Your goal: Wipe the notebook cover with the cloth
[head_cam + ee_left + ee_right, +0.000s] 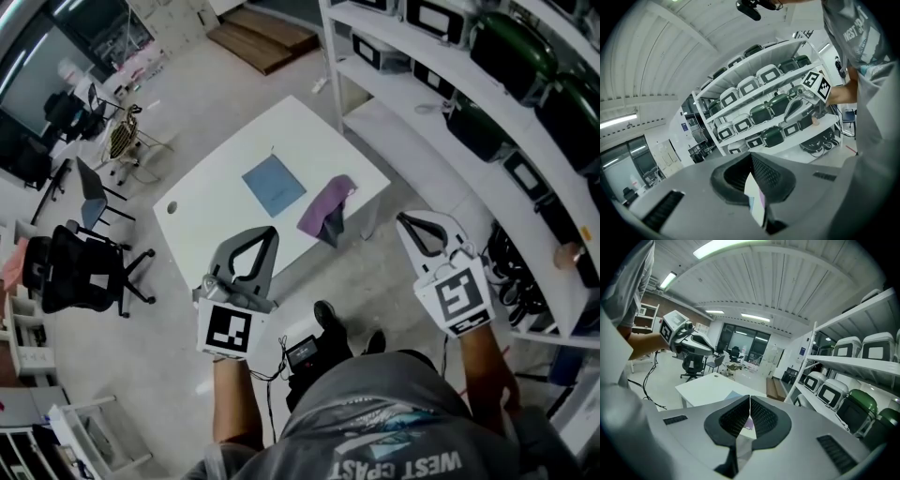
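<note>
In the right gripper view the right tongs (749, 398) hide most of the notebook (734, 395). Only a blue corner shows, at 10 o'clock of their tips. The cloth (749, 423) is a purple sliver in the slit below. In the left gripper view the left tongs (751, 155) leave only a pale wedge with a purple edge in their slit, too little to name. In the head view, marks on the notebook cover are too small to tell. The shelf (412, 131) runs off at 3 o'clock, and the person (375, 422) is cut off at 6 o'clock.
</note>
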Action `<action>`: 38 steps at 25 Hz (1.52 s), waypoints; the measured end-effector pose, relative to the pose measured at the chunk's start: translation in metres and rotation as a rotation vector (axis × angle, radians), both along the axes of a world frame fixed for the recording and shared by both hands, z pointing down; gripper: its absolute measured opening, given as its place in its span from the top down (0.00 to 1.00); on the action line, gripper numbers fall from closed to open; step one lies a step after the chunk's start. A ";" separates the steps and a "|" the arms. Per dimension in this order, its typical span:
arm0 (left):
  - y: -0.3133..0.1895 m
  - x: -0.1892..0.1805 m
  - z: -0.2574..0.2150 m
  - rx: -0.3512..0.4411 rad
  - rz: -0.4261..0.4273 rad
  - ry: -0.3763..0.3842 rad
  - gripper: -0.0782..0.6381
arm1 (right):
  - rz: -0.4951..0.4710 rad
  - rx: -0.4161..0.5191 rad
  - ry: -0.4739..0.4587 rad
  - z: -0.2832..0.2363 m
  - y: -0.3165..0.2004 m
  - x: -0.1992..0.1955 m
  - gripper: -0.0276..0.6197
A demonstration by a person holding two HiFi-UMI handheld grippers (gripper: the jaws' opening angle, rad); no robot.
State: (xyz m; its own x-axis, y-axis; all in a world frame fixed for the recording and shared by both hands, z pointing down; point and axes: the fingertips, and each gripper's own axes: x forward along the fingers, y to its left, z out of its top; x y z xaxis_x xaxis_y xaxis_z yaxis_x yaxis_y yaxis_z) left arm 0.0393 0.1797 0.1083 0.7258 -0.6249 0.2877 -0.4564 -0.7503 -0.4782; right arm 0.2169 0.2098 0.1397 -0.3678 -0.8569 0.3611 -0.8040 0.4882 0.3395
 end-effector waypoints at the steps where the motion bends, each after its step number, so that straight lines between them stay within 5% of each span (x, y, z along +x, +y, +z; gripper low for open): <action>1: -0.009 0.000 0.000 -0.001 0.009 0.005 0.89 | 0.010 -0.001 0.004 -0.001 -0.006 -0.001 0.91; 19: -0.150 -0.052 0.014 -0.019 0.093 0.091 0.89 | 0.104 -0.068 0.046 0.009 -0.132 -0.064 0.91; 38: -0.203 -0.078 0.078 -0.167 -0.112 0.014 0.89 | -0.112 -0.250 -0.002 0.115 -0.227 -0.087 0.91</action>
